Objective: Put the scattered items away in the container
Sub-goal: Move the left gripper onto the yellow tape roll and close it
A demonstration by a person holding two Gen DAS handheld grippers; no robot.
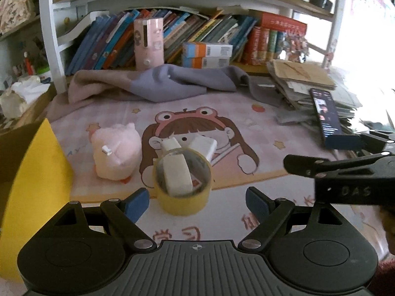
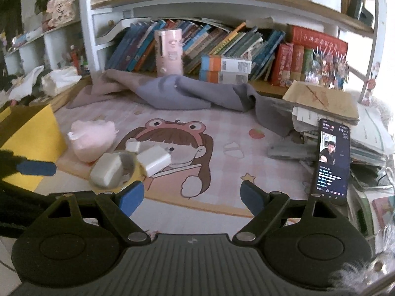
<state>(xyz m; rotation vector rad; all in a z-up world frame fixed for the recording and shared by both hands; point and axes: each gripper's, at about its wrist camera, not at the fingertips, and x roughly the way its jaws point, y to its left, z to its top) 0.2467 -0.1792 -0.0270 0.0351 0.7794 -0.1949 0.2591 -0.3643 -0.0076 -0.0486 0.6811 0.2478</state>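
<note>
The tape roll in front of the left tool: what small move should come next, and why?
Probably ease the left tool forward around the tape roll. Its jaws are open and empty, the roll stands just ahead between them, and the yellow container waits at its left.

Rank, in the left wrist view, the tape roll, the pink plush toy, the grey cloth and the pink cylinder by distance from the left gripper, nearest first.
1. Tape roll: just ahead of the left gripper, between its open jaws.
2. Pink plush toy: ahead, to the left.
3. Grey cloth: across the mat's far edge.
4. Pink cylinder: upright behind the cloth, against the books.
</note>
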